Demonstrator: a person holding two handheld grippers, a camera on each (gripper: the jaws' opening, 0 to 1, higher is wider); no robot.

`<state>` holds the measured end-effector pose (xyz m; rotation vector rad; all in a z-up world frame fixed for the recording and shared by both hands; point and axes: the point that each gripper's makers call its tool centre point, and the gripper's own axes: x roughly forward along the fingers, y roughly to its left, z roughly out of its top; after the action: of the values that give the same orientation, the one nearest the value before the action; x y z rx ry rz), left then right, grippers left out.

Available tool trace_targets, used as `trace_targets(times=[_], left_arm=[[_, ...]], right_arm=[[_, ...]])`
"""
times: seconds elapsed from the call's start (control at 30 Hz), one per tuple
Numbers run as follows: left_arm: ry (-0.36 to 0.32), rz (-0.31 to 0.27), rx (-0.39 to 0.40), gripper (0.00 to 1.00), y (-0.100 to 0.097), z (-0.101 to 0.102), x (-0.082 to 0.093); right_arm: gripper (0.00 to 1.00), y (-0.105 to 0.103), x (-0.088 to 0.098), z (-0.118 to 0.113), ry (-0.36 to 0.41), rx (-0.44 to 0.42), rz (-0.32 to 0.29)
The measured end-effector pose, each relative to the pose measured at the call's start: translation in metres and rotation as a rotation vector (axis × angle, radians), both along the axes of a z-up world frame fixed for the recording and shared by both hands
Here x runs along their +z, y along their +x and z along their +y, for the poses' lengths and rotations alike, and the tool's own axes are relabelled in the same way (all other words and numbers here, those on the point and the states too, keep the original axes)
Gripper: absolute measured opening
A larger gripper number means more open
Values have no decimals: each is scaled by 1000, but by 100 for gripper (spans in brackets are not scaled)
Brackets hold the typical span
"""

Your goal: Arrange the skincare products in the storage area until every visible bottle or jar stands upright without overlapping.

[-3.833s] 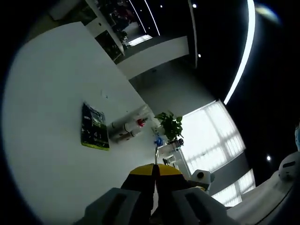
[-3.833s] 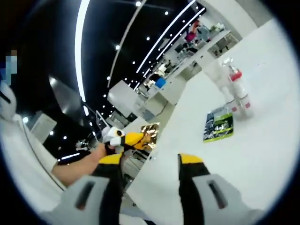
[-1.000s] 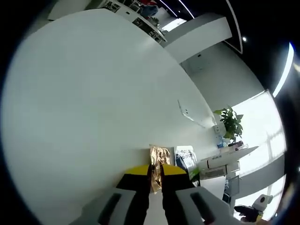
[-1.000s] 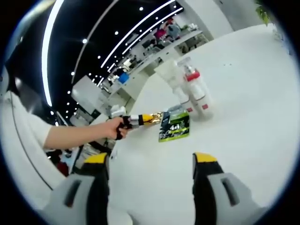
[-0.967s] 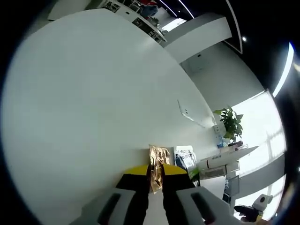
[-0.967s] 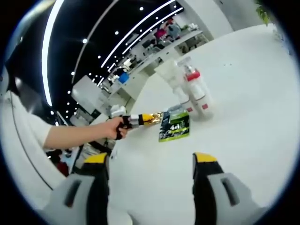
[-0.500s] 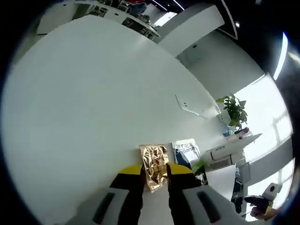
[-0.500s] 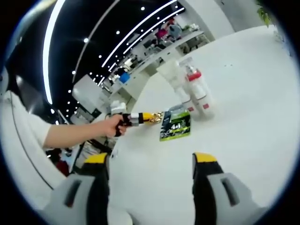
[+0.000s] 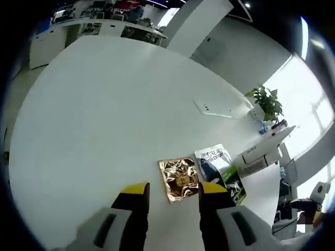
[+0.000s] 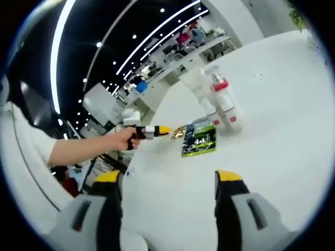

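A gold foil sachet (image 9: pixel 180 179) lies flat on the white table (image 9: pixel 104 115), just ahead of my open left gripper (image 9: pixel 172 189) and between its yellow tips. A green and white sachet (image 9: pixel 220 167) lies right beside it, and white bottles (image 9: pixel 259 157) are behind that. In the right gripper view the green sachet (image 10: pixel 199 141) lies in front of two white bottles (image 10: pixel 222 102), one red-capped, close together. The gold sachet (image 10: pixel 179 132) sits at the left gripper's (image 10: pixel 166 129) tip. My right gripper (image 10: pixel 167 178) is open, holds nothing, and hangs well short of them.
A person's hand and forearm (image 10: pixel 84 149) hold the left gripper from the left. A small flat white item (image 9: pixel 212 109) lies farther out on the table, and a potted plant (image 9: pixel 267 102) stands beyond it. The table's edge (image 10: pixel 157 112) runs behind the bottles.
The left gripper, shut on the gold sachet before, has opened, and the sachet now lies on the table beside the green one. The right gripper stays open and nearly still.
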<state>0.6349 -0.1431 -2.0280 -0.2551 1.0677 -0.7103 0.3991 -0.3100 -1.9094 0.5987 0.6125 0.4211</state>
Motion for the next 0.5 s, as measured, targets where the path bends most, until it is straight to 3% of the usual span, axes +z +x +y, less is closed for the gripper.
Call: trace_targets(times=[0.2,0.33,0.5], left_arm=[[57,-58,-45,41,-9,28,8],[116,-107,-84,43,-19,61,16],[196,-126,-126,46,-34,98,17]], right_arm=[[70,2,0,12,9,39,-7],[70,3,2,24,17,82,-16],[70,2,3,31,21,112,-24]])
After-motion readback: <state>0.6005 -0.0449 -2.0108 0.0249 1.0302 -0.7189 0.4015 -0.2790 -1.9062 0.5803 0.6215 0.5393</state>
